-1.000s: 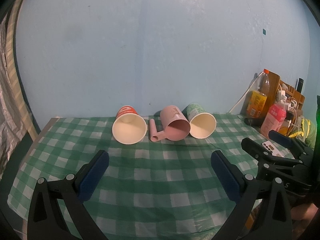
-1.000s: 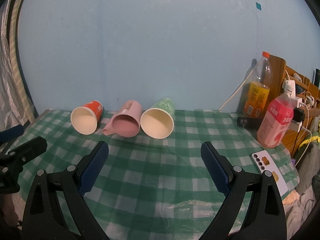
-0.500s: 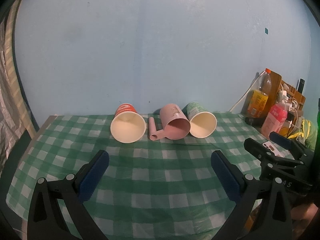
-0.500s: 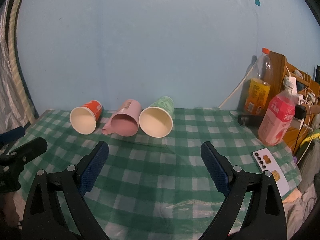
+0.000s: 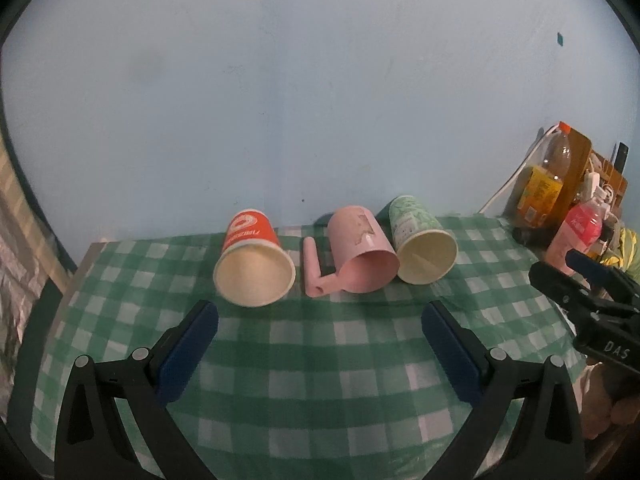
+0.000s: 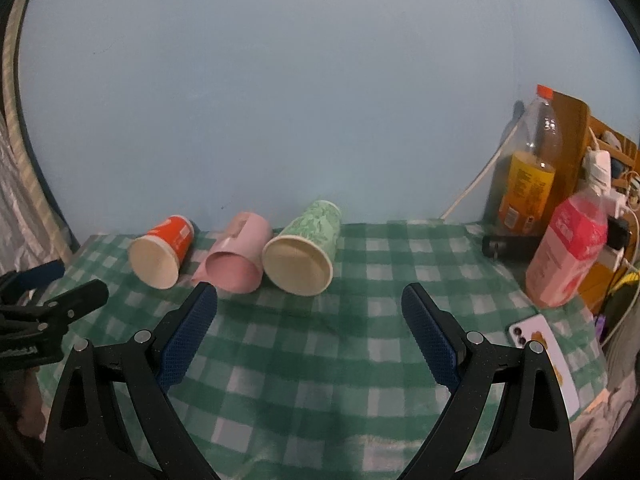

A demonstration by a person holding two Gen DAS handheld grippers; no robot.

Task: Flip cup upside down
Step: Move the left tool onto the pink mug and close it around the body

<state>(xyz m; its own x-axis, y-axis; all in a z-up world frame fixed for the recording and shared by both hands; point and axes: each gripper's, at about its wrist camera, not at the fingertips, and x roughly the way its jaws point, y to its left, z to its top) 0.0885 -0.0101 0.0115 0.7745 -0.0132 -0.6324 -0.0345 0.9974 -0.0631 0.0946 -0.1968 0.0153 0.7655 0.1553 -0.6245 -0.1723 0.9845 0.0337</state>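
Note:
Three cups lie on their sides at the back of the green checked tablecloth, mouths toward me: a red paper cup (image 5: 252,256) (image 6: 162,250), a pink plastic cup with a handle (image 5: 360,254) (image 6: 238,258), and a green paper cup (image 5: 420,246) (image 6: 306,250). My left gripper (image 5: 320,316) is open and empty, a little in front of the cups. My right gripper (image 6: 310,298) is open and empty, just in front of the green cup. The right gripper also shows at the right edge of the left wrist view (image 5: 576,276), and the left gripper at the left edge of the right wrist view (image 6: 60,296).
A blue wall stands right behind the cups. At the right are an orange drink bottle (image 6: 528,176), a pink bottle (image 6: 568,252), a dark cylinder (image 6: 508,246), a phone (image 6: 540,348), and a wooden rack with cables (image 5: 592,176). The tablecloth (image 6: 320,360) ends close below both grippers.
Both grippers have moved a little forward toward the cups and stay open. The cups have not moved.

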